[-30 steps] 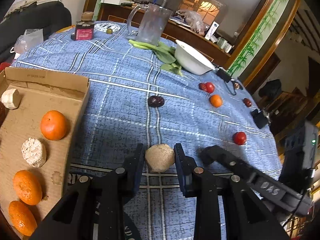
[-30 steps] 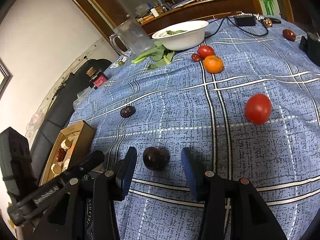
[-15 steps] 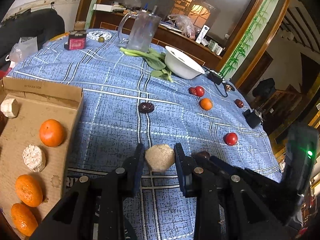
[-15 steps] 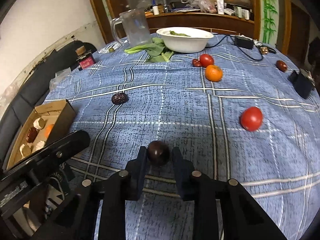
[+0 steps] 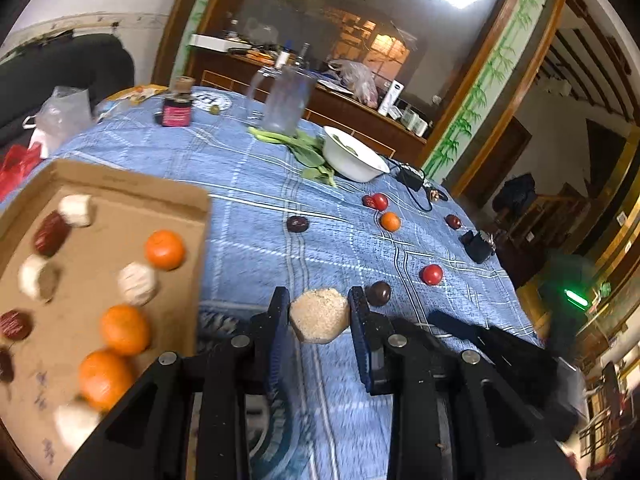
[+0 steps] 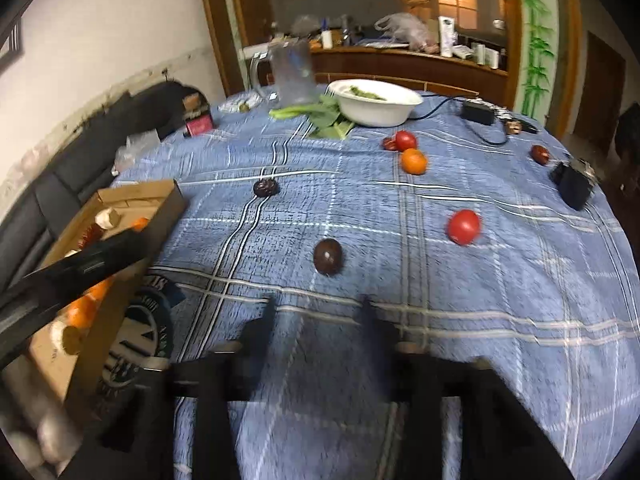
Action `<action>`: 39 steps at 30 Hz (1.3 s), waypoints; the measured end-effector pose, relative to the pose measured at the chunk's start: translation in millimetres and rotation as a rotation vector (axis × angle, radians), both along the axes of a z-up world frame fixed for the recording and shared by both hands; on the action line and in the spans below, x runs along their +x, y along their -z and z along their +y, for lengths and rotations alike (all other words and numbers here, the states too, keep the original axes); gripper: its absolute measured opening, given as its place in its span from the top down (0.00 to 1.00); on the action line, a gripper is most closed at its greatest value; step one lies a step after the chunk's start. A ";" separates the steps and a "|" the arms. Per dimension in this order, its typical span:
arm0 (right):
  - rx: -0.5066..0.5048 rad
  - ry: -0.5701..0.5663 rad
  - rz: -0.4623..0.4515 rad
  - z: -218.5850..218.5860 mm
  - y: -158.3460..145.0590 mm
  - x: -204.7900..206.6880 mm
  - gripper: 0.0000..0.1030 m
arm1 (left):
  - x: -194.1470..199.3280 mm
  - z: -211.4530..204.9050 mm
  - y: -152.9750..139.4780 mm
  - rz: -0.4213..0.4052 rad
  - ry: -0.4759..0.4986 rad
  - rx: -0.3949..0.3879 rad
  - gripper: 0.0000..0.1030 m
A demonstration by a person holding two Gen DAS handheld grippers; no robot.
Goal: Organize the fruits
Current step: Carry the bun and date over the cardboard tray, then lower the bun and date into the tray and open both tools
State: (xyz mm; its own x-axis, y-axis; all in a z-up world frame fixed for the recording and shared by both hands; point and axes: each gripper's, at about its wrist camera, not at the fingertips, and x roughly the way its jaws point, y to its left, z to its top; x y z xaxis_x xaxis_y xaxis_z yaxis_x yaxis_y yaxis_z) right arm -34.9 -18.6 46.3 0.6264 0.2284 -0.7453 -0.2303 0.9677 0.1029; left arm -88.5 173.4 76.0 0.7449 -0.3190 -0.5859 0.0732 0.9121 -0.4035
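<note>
Left gripper point(image 5: 319, 316) clenches a beige crumbly lump point(image 5: 319, 319) beside the cardboard box point(image 5: 120, 192); right gripper point(image 6: 318, 312) opening, empty, dark round fruit point(image 6: 328, 257) lying just beyond its fingertips.

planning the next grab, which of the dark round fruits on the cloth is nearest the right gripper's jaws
The dark fruit with a pale spot, just ahead of the right gripper, whose opening jaws are empty. The wrinkled one near the box and the one by the far edge lie farther off.
</note>
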 end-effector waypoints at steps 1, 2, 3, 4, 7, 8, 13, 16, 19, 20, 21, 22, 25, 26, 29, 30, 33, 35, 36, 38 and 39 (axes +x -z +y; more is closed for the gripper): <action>-0.013 0.007 0.002 4.8 2.6 8.9 0.40 | -6.7 3.9 -3.5 -0.006 -0.004 0.004 0.72; -0.014 0.009 0.009 8.4 5.2 17.3 0.40 | -11.2 7.4 -6.2 -0.010 -0.006 0.008 0.72; -0.009 0.011 0.020 11.9 8.4 26.4 0.40 | -17.6 12.5 -9.6 -0.015 -0.011 0.011 0.72; -0.010 0.017 0.029 13.8 10.7 32.0 0.40 | -22.9 17.6 -12.1 -0.018 -0.017 0.014 0.72; -0.013 0.049 0.066 14.6 19.3 44.0 0.72 | -35.7 34.6 -17.5 -0.018 -0.043 0.014 0.72; -0.029 0.063 0.059 13.4 19.6 43.8 0.73 | -39.1 40.0 -17.6 -0.018 -0.050 0.011 0.72; 0.031 0.086 0.047 -6.4 15.0 28.1 0.81 | -54.0 65.4 -12.7 0.000 -0.093 -0.010 0.72; 0.065 0.086 0.022 -14.7 6.3 13.2 0.81 | -61.7 80.2 -11.4 0.004 -0.124 -0.026 0.72; 0.137 0.086 0.006 -24.7 -4.3 -0.1 0.81 | -71.4 97.7 -14.6 -0.004 -0.159 -0.023 0.72; 0.163 0.080 0.003 -26.5 -9.7 -6.8 0.81 | -75.0 103.9 -16.1 -0.008 -0.171 -0.018 0.72; 0.186 0.064 -0.004 -25.3 -15.8 -14.8 0.81 | -78.7 110.9 -17.5 -0.010 -0.187 -0.010 0.72; 0.195 0.052 -0.008 -22.8 -19.7 -20.2 0.81 | -80.8 117.1 -18.0 -0.010 -0.198 0.001 0.72; 0.238 -0.023 -0.011 -1.2 -33.0 -41.6 0.81 | -88.2 136.5 -16.1 0.011 -0.231 0.031 0.72; 0.252 -0.053 -0.007 8.3 -35.4 -47.9 0.81 | -89.7 141.5 -13.8 0.021 -0.240 0.038 0.72; 0.289 -0.164 0.018 46.8 -38.5 -66.5 0.80 | -93.3 155.1 -4.7 0.057 -0.273 0.078 0.72; 0.296 -0.205 0.029 61.4 -38.2 -72.4 0.80 | -93.8 157.7 -1.2 0.073 -0.277 0.094 0.72; 0.298 -0.322 0.064 106.0 -34.6 -92.9 0.80 | -95.0 162.2 8.9 0.117 -0.272 0.128 0.72; 0.288 -0.373 0.079 125.3 -29.7 -104.1 0.80 | -95.4 161.6 14.6 0.141 -0.266 0.155 0.72; 0.278 -0.401 0.088 137.9 -26.6 -108.6 0.80 | -95.4 160.9 17.8 0.156 -0.261 0.170 0.72; 0.260 -0.435 0.103 154.1 -20.0 -113.9 0.80 | -97.4 158.7 22.2 0.176 -0.253 0.188 0.72; 0.250 -0.446 0.109 160.7 -16.8 -115.5 0.80 | -97.1 158.5 24.5 0.188 -0.250 0.197 0.72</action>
